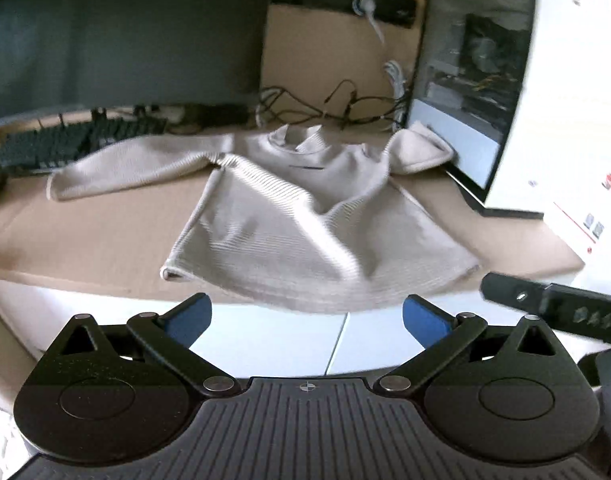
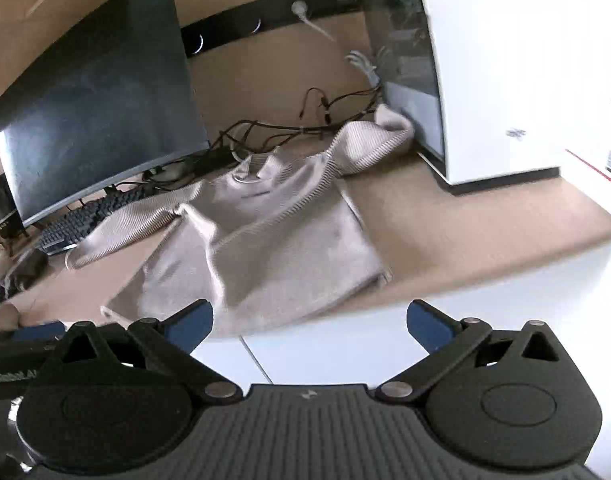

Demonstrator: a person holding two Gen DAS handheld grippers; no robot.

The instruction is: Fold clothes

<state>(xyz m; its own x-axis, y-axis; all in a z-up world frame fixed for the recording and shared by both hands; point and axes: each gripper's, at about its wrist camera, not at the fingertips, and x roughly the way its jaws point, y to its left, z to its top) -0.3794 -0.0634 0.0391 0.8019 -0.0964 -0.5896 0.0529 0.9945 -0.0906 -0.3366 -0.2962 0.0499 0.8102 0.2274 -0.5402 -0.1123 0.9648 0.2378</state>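
Observation:
A beige ribbed sweater (image 1: 305, 216) lies spread on a brown desk (image 1: 85, 232), hem hanging slightly over the front edge, one sleeve stretched left toward a keyboard, the other bunched against a white computer case. It also shows in the right wrist view (image 2: 265, 240). My left gripper (image 1: 307, 316) is open and empty, just in front of the hem. My right gripper (image 2: 309, 324) is open and empty, just in front of the hem's right part. The right gripper's body shows at the right of the left wrist view (image 1: 553, 312).
A dark monitor (image 1: 117, 32) and black keyboard (image 1: 65, 144) stand at the back left. A white computer case (image 1: 505, 92) with a glass side stands at the right. Tangled cables (image 1: 325, 108) lie behind the sweater. A white cabinet front (image 1: 265, 344) is below the desk edge.

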